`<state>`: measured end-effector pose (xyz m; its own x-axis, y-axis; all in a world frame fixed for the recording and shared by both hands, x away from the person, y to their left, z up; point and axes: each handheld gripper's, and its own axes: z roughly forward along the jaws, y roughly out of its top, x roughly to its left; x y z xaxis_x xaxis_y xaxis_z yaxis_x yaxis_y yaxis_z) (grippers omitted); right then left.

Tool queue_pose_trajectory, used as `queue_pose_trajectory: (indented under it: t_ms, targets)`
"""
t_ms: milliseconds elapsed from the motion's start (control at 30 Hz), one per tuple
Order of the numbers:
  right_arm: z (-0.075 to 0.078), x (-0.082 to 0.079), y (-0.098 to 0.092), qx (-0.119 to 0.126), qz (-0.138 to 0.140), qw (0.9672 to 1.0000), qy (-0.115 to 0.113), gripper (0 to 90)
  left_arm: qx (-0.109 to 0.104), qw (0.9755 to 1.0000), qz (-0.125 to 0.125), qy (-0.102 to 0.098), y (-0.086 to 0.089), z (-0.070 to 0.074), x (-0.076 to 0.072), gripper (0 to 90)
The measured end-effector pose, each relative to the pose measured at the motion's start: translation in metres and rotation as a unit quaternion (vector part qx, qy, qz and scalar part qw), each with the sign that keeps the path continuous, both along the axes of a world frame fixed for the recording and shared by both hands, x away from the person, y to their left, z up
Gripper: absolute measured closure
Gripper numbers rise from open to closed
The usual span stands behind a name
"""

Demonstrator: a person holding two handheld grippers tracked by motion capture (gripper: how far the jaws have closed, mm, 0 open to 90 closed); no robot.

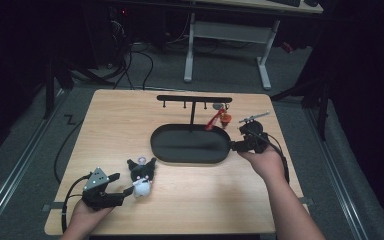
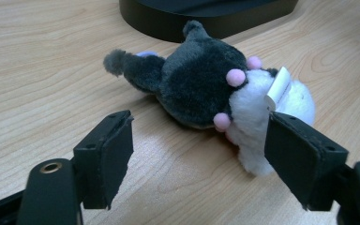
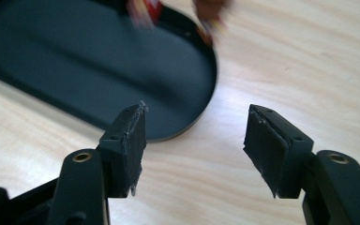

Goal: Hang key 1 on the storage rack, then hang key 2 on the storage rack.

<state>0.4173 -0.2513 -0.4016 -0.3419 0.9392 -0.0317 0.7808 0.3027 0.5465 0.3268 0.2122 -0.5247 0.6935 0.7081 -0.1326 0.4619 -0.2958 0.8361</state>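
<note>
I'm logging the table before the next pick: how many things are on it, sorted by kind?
Plush toys: 1, the black and white plush toy lying near the left tongs.
Hanging charms: 1, the red charm on the rack.
Racks: 1, the black rack with its oval tray.
Total: 3.

plush toy (image 2: 206, 89): fuzzy cloth | table (image 1: 120, 125): smooth wood grain | tray (image 1: 190, 145): matt black
</note>
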Motion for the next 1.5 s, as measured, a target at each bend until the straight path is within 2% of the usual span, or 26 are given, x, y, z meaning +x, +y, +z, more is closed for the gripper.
queue_pose_trajectory:
  t_ms: [33, 67, 133, 233, 267, 300, 367, 433, 467, 500, 533, 633, 667, 700, 733, 800, 933, 1000, 1067, 1100, 1333, 1400, 1500]
  targets:
    - [0.000, 0.000, 0.000, 0.000, 0.000, 1.0000, 0.000, 39.1, 0.000, 1.0000, 0.000, 0.000, 0.000, 0.000, 0.000, 25.6]
    - [-0.009, -0.011, -0.001, 0.008, 0.003, 0.9999, -0.015, 39.3, -0.002, 1.0000, 0.005, 0.002, 0.000, 0.000, 0.000, 26.3]
    - [-0.012, -0.015, -0.001, 0.007, 0.001, 0.9998, -0.021, 39.7, -0.001, 1.0000, 0.009, 0.002, 0.000, 0.001, -0.001, 27.1]
    - [-0.029, -0.034, -0.003, 0.007, -0.004, 0.9983, -0.057, 40.4, 0.012, 0.9997, 0.023, -0.004, -0.001, 0.001, -0.003, 27.3]
    - [-0.039, -0.045, -0.003, 0.015, -0.003, 0.9972, -0.073, 41.7, 0.021, 0.9991, 0.036, -0.005, -0.002, 0.002, -0.003, 27.6]
    - [-0.044, -0.050, -0.004, 0.020, -0.002, 0.9966, -0.080, 42.0, 0.021, 0.9991, 0.036, -0.005, -0.002, 0.002, -0.003, 29.3]
    - [-0.056, -0.063, -0.003, 0.029, 0.004, 0.9948, -0.097, 41.9, 0.025, 0.9982, 0.054, -0.009, -0.002, 0.004, -0.003, 33.9]
    - [-0.069, -0.076, -0.001, 0.027, 0.009, 0.9931, -0.114, 42.1, 0.008, 0.9973, 0.073, -0.006, 0.002, 0.005, 0.001, 41.6]
    - [-0.076, -0.082, 0.001, 0.028, 0.012, 0.9923, -0.120, 42.6, 0.007, 0.9966, 0.082, -0.006, 0.002, 0.005, 0.004, 45.5]
    - [-0.076, -0.082, 0.001, 0.028, 0.012, 0.9923, -0.120, 42.6, 0.007, 0.9966, 0.082, -0.006, 0.002, 0.005, 0.004, 49.8]
    - [-0.081, -0.089, 0.002, 0.030, 0.016, 0.9911, -0.129, 44.1, 0.008, 0.9959, 0.090, -0.006, 0.002, 0.005, 0.007, 49.8]
    - [-0.094, -0.108, 0.004, 0.047, 0.017, 0.9869, -0.154, 52.3, 0.022, 0.9938, 0.109, -0.005, 0.000, 0.004, 0.015, 66.2]
    - [-0.100, -0.115, 0.003, 0.057, 0.025, 0.9872, -0.147, 52.6, 0.027, 0.9924, 0.120, -0.004, -0.002, 0.004, 0.019, 75.8]
    - [-0.101, -0.116, 0.003, 0.051, 0.033, 0.9873, -0.147, 52.7, 0.037, 0.9914, 0.125, -0.006, -0.004, 0.004, 0.022, 79.5]
    - [-0.102, -0.119, 0.002, 0.038, 0.037, 0.9871, -0.151, 53.0, 0.037, 0.9914, 0.125, -0.006, -0.004, 0.004, 0.022, 83.2]
    - [-0.105, -0.120, -0.002, 0.048, 0.032, 0.9880, -0.143, 52.8, 0.064, 0.9891, 0.133, -0.002, -0.014, 0.002, 0.031, 89.4]
    - [-0.108, -0.120, -0.006, 0.056, 0.027, 0.9886, -0.137, 52.8, 0.075, 0.9889, 0.128, 0.005, -0.028, -0.003, 0.031, 90.0]
    - [-0.107, -0.122, -0.007, 0.059, 0.026, 0.9882, -0.139, 52.8, 0.080, 0.9906, 0.111, 0.005, -0.035, -0.001, 0.021, 90.0]
    - [-0.106, -0.124, -0.007, 0.058, 0.027, 0.9879, -0.142, 52.7, 0.083, 0.9908, 0.107, 0.004, -0.036, -0.002, 0.018, 90.0]
    - [-0.105, -0.125, -0.008, 0.056, 0.028, 0.9876, -0.144, 52.6, 0.089, 0.9913, 0.097, 0.005, -0.039, -0.003, 0.012, 90.0]
    - [-0.104, -0.126, -0.006, 0.058, 0.024, 0.9876, -0.144, 52.4, 0.085, 0.9942, 0.066, 0.003, -0.059, -0.002, 0.004, 89.9]
    - [-0.105, -0.125, -0.004, 0.055, 0.026, 0.9879, -0.143, 52.2, 0.079, 0.9959, 0.045, 0.004, -0.075, -0.003, 0.000, 90.0]
    - [-0.106, -0.125, -0.004, 0.056, 0.025, 0.9884, -0.139, 52.3, 0.075, 0.9969, 0.022, 0.005, -0.094, -0.003, -0.003, 90.0]
